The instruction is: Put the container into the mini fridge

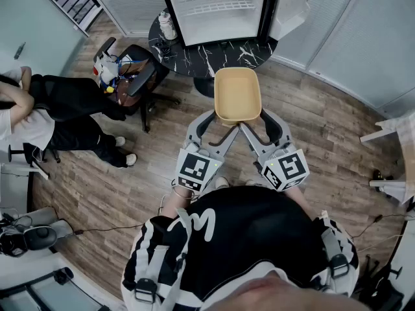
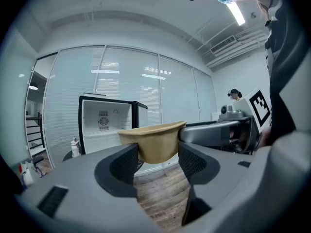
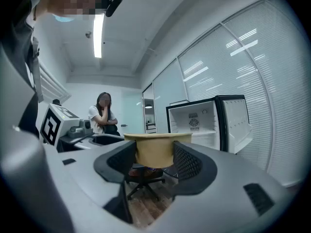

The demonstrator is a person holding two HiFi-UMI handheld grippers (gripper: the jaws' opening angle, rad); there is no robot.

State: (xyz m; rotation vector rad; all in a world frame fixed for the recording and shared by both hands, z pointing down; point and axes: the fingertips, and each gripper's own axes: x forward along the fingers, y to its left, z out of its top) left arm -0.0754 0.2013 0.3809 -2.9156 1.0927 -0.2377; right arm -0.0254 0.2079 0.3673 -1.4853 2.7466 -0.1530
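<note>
Wood floor (image 1: 324, 128) waits below if the container (image 1: 237, 94), gripped only at its near end by left tongs (image 2: 158, 161) and right tongs (image 3: 154, 161), tips before reaching the fridge (image 1: 214, 5).

Tan container (image 1: 237, 94) held before the open mini fridge (image 1: 214, 8)
Left gripper (image 1: 216, 123) and right gripper (image 1: 260, 123) clasp its near end above the wood floor (image 1: 324, 128), just short of the black marble table (image 1: 194, 54) bearing the fridge.
</note>
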